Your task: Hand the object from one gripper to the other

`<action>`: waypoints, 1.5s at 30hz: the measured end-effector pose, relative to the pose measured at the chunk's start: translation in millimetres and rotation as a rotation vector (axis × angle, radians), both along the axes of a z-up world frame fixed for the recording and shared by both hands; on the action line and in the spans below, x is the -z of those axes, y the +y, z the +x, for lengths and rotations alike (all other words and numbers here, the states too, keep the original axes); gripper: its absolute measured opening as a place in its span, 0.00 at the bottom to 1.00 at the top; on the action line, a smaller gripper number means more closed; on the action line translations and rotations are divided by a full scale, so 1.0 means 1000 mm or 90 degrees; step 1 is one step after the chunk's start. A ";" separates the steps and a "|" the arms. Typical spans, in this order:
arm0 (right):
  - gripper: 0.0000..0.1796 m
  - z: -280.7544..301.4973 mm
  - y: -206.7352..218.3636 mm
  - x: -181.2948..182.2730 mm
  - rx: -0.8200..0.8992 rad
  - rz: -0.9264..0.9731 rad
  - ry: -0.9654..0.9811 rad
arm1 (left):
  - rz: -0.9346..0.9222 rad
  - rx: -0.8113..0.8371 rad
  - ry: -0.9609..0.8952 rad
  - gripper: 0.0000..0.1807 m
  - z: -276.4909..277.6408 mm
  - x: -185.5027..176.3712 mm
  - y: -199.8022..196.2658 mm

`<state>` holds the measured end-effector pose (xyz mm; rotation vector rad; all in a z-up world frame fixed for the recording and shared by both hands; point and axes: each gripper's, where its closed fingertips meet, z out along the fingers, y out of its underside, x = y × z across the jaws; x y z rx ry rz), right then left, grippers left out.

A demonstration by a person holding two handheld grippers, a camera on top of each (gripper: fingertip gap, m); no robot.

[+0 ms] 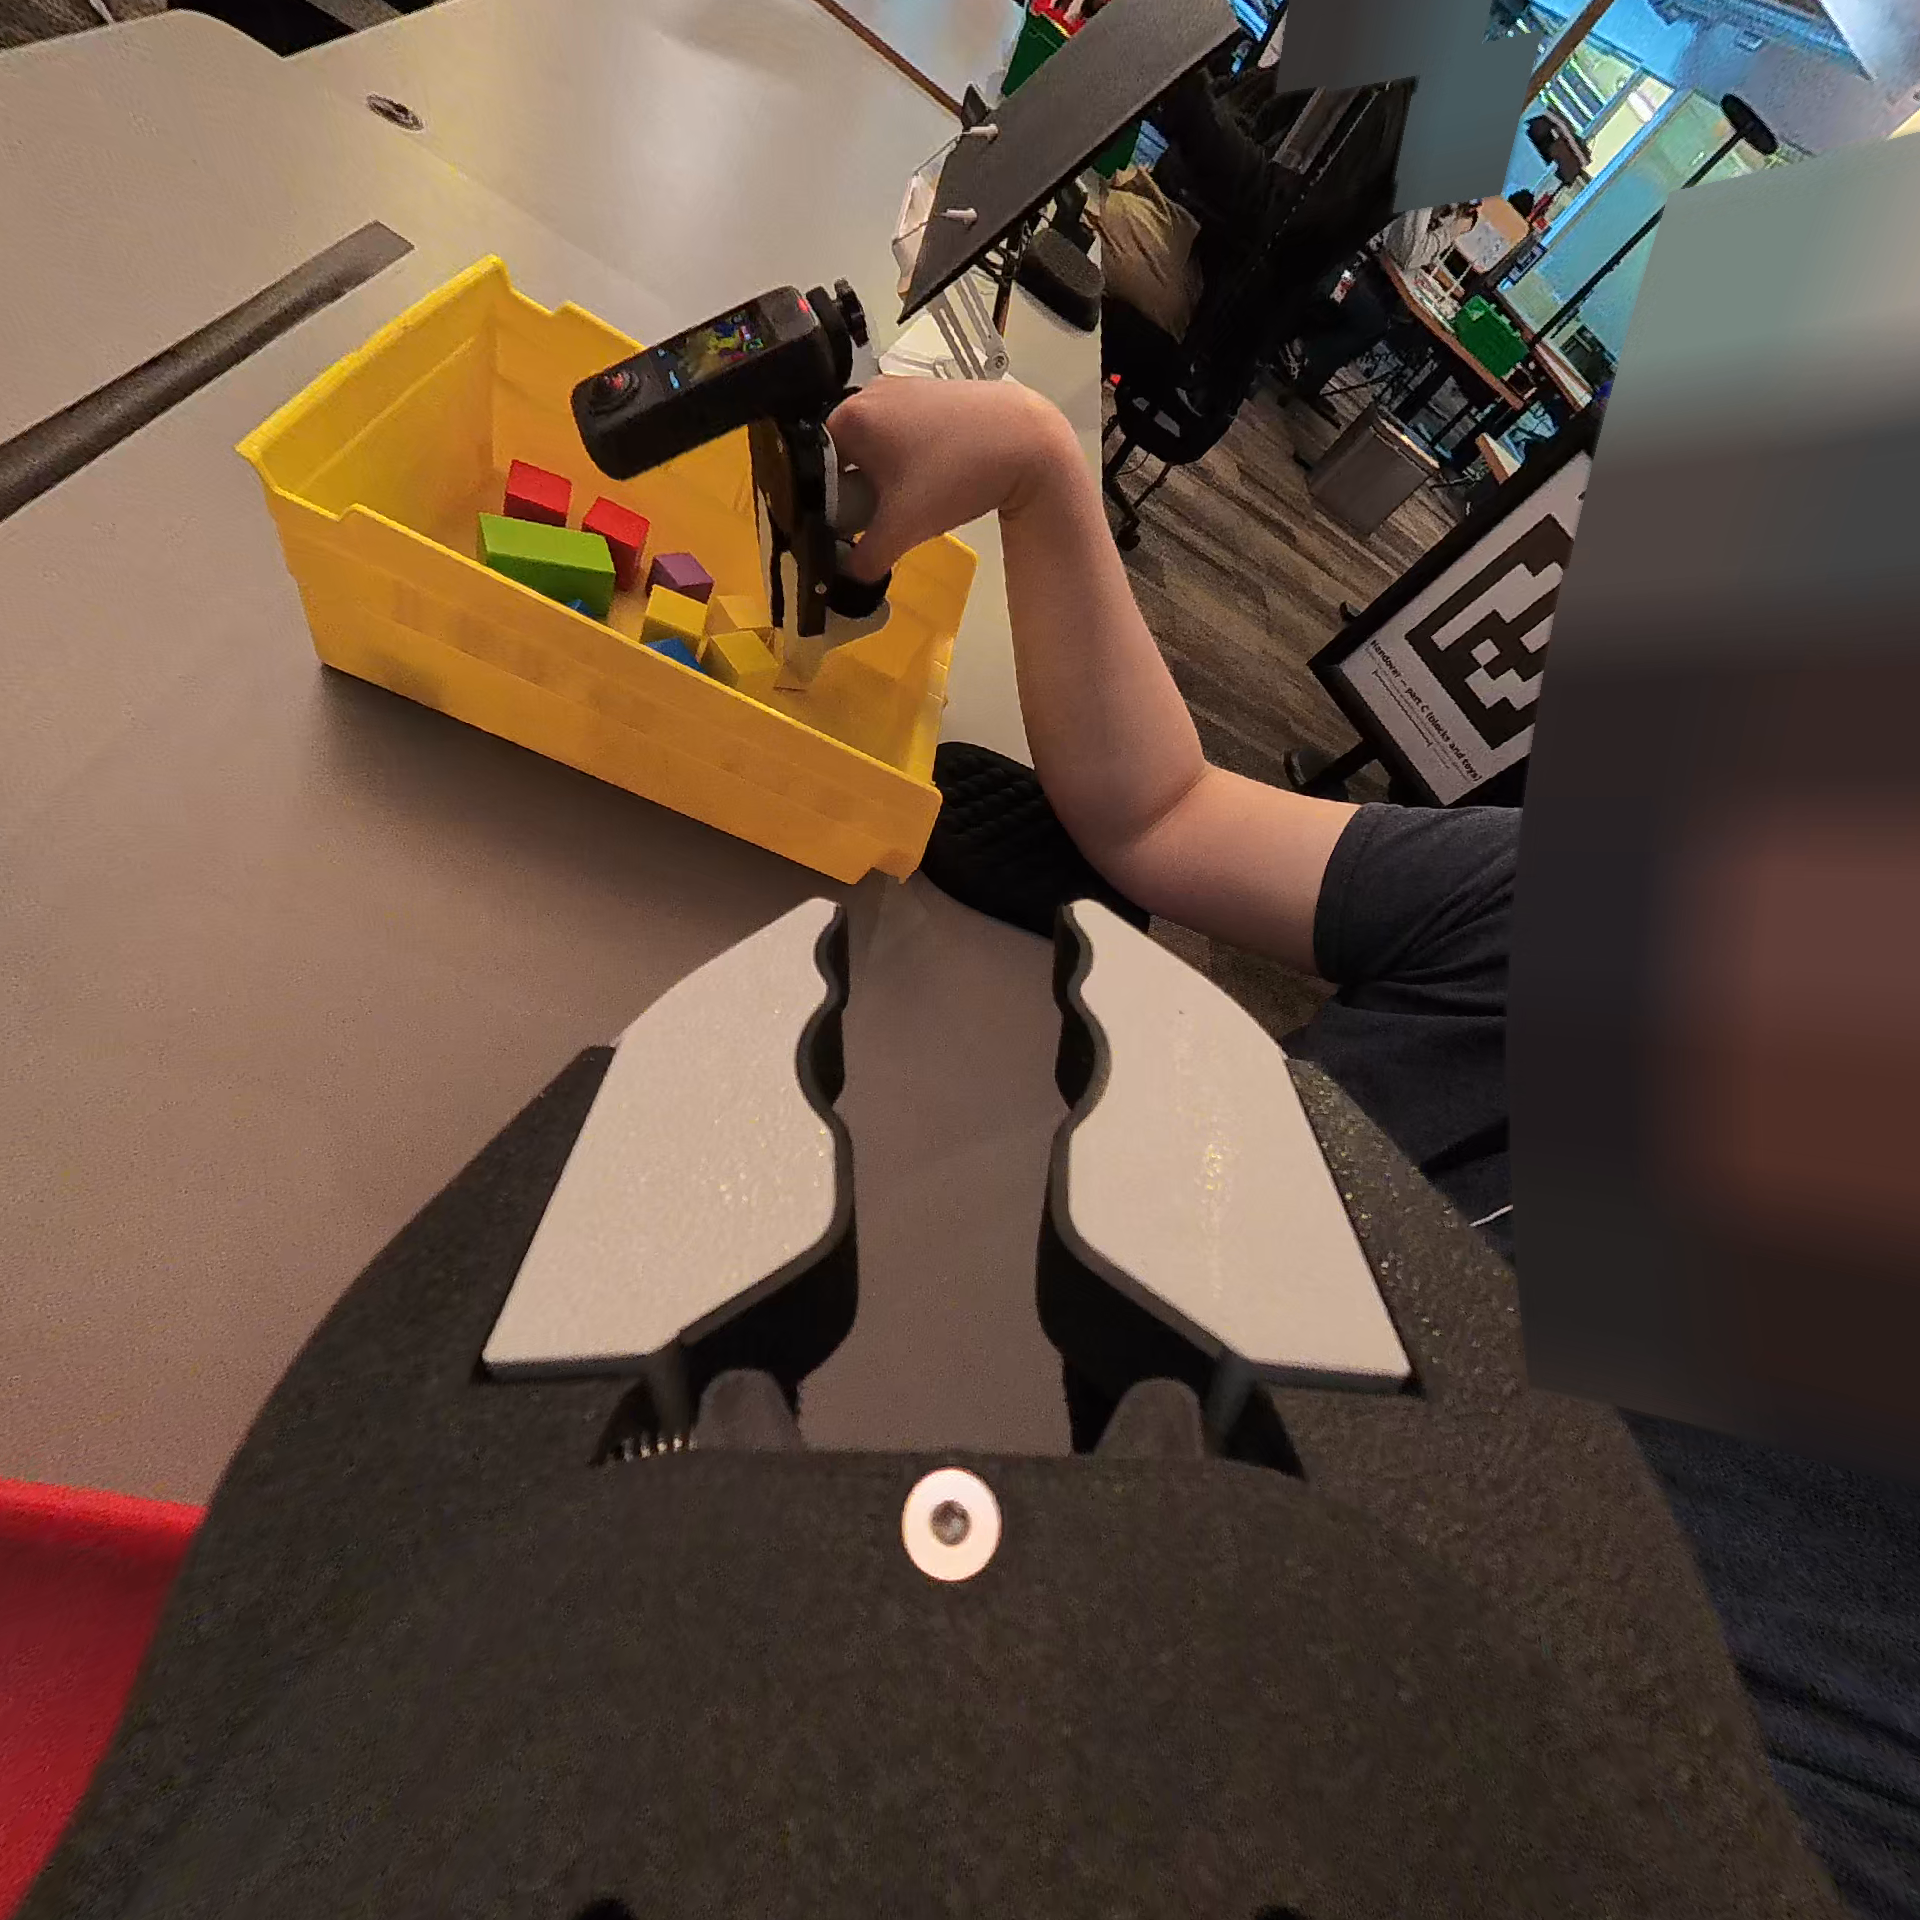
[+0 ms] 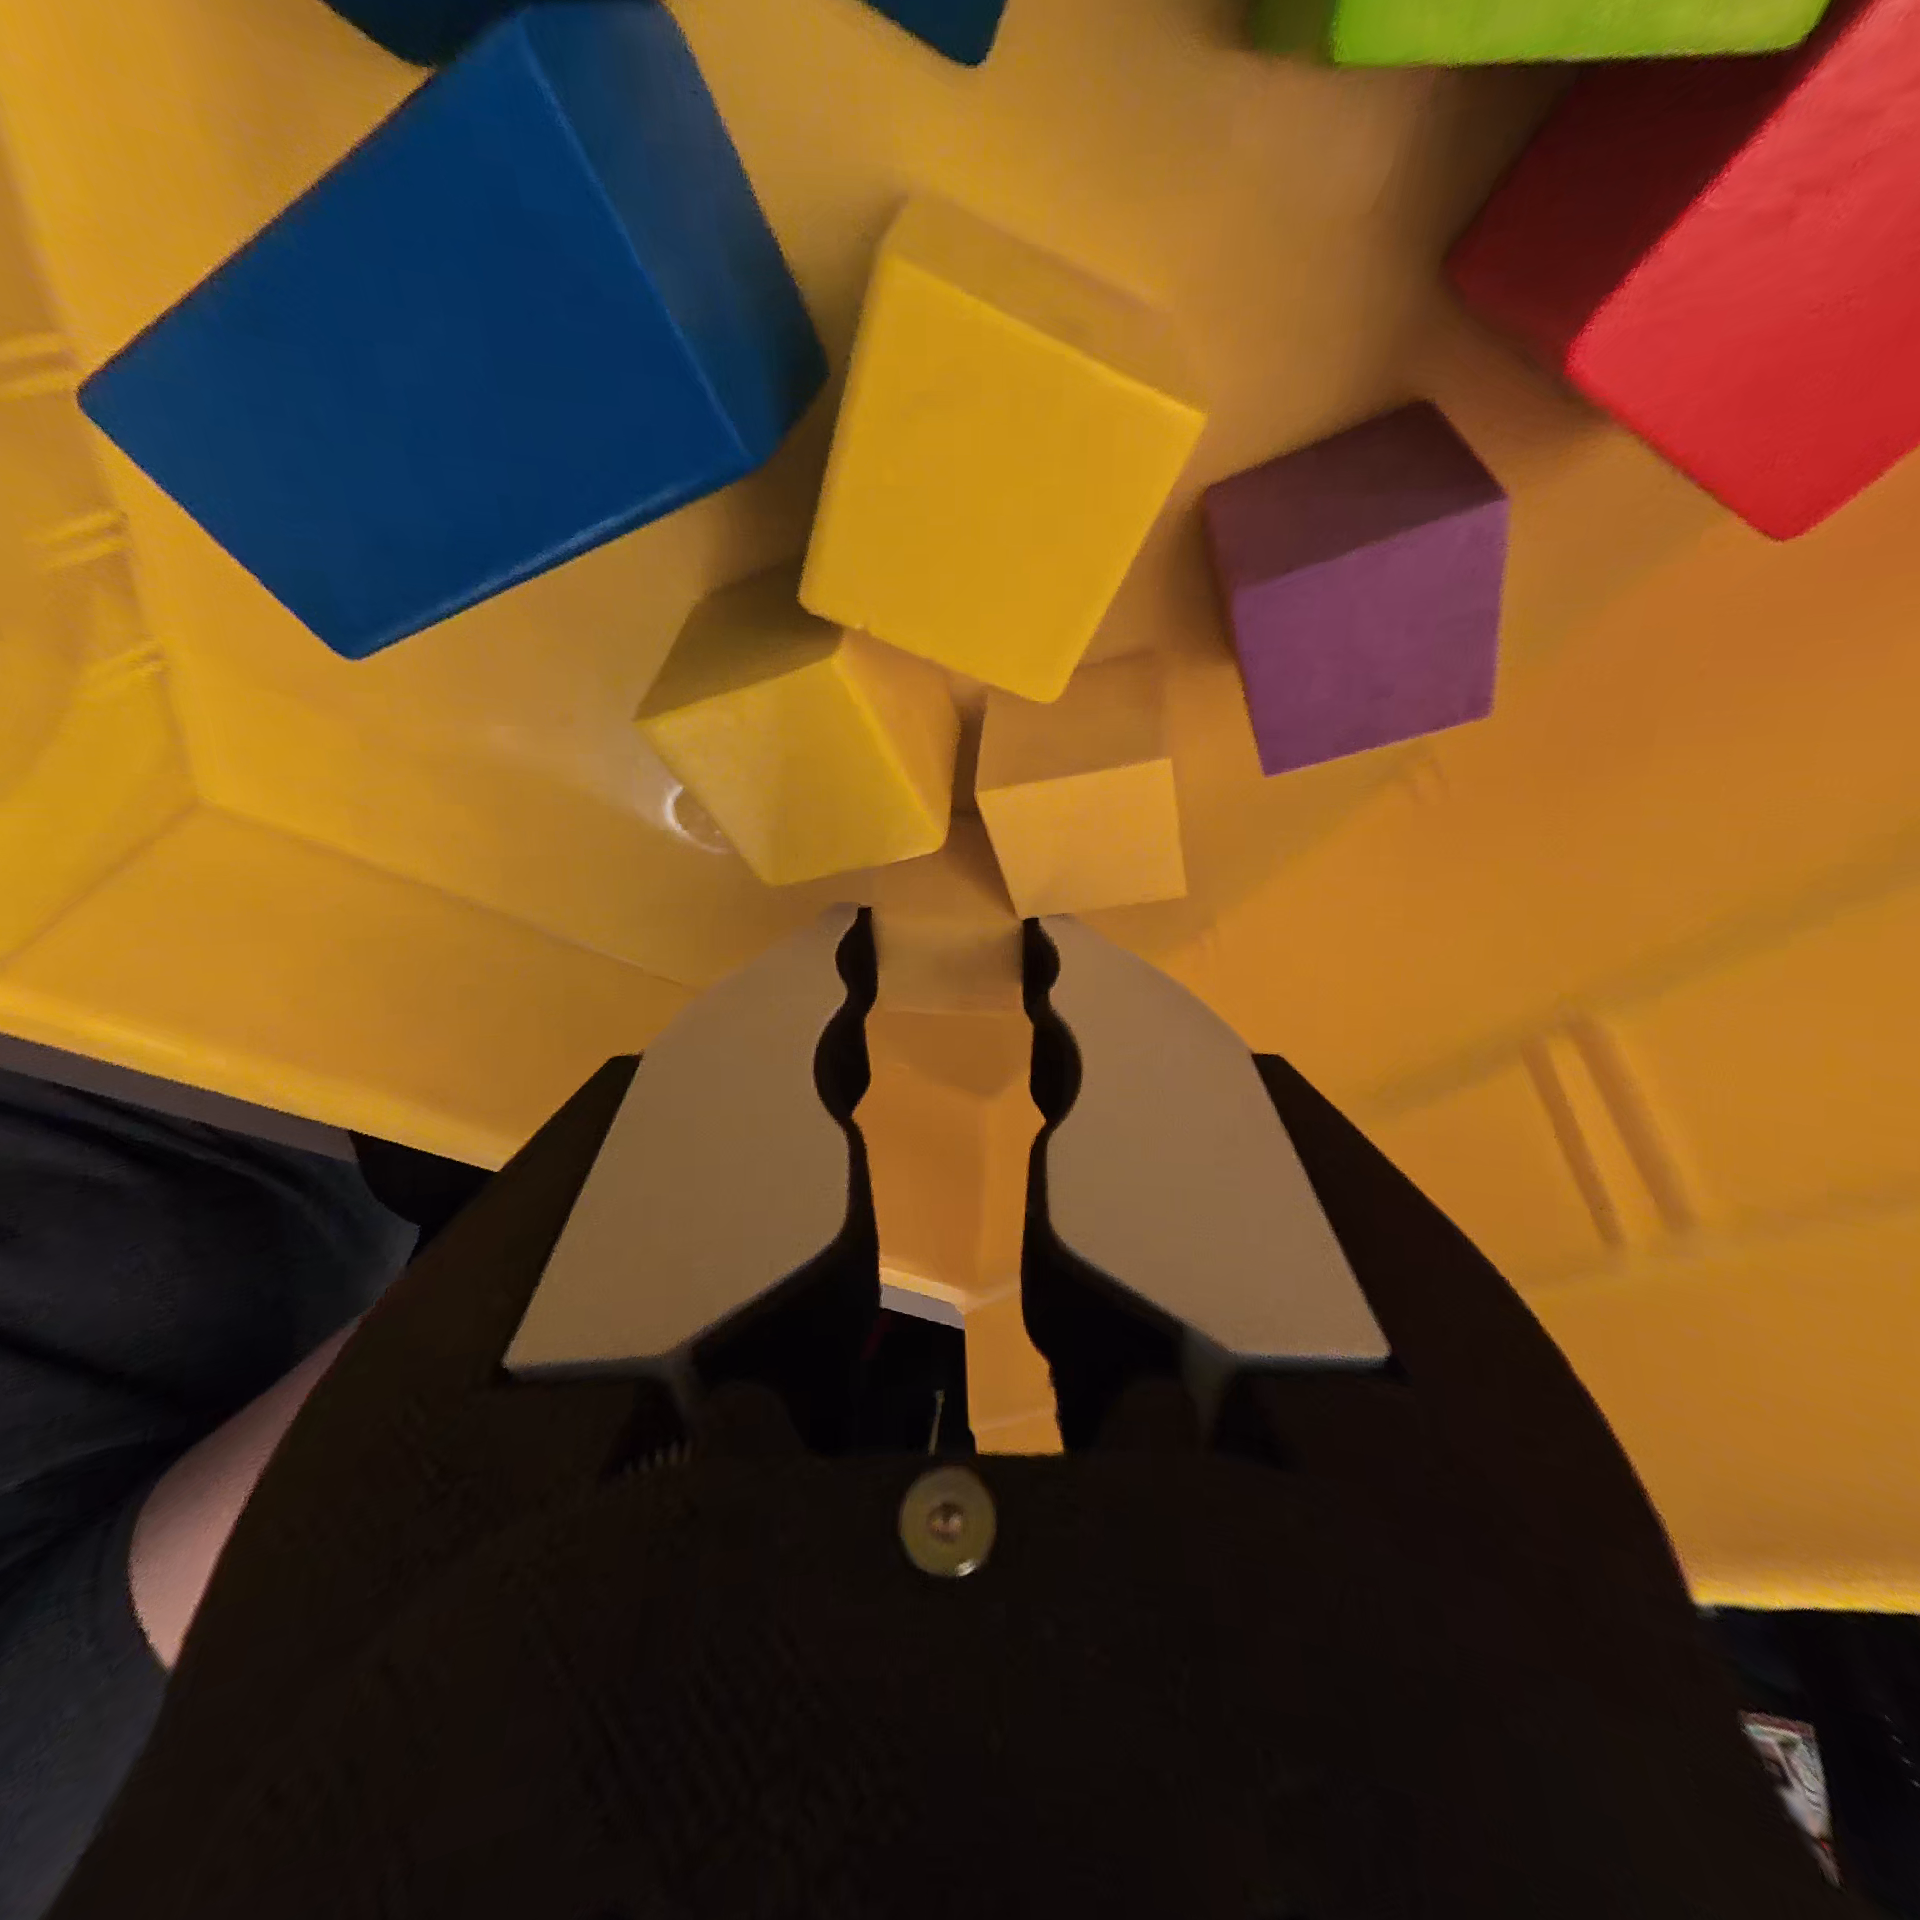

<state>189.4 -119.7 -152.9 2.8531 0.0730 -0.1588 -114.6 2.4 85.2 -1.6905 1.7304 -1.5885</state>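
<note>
Right tongs (image 2: pixel 948 920) agape, three yellow blocks (image 2: pixel 997 468)

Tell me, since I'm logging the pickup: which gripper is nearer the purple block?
Right. The right gripper is down inside the yellow bin, jaws open, just short of the purple block. The left gripper hangs outside the bin, over the table.
</note>
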 end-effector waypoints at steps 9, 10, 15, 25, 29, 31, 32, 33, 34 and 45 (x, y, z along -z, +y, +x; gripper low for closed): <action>0.23 -0.001 0.001 -0.006 0.003 0.016 0.002 | 0.018 -0.020 0.016 0.21 0.000 0.005 0.005; 0.23 0.000 0.000 -0.008 0.002 0.019 -0.004 | 0.023 -0.044 0.015 0.21 0.000 0.005 0.012; 0.23 0.003 -0.004 -0.030 0.006 0.062 -0.042 | 0.108 -0.173 0.080 0.22 -0.023 0.019 0.061; 0.23 -0.015 0.002 -0.079 -0.055 0.197 -0.093 | 0.169 -0.545 0.668 0.26 -0.173 0.151 0.188; 0.23 -0.022 0.003 -0.080 -0.083 0.200 -0.085 | 0.133 -0.462 0.736 0.26 -0.186 0.179 0.179; 0.23 -0.021 0.003 -0.078 -0.084 0.191 -0.088 | 0.146 -0.446 0.749 0.26 -0.190 0.183 0.179; 0.23 -0.020 0.003 -0.077 -0.083 0.187 -0.088 | 0.140 -0.438 0.753 0.27 -0.191 0.185 0.176; 0.23 -0.020 0.002 -0.076 -0.082 0.184 -0.087 | 0.121 -0.433 0.760 0.30 -0.191 0.187 0.172; 0.23 -0.019 0.002 -0.075 -0.080 0.181 -0.087 | 0.098 -0.431 0.775 0.34 -0.192 0.190 0.167; 0.23 -0.023 -0.001 -0.071 -0.092 0.159 -0.088 | 0.029 -0.517 0.877 0.43 -0.201 0.218 0.176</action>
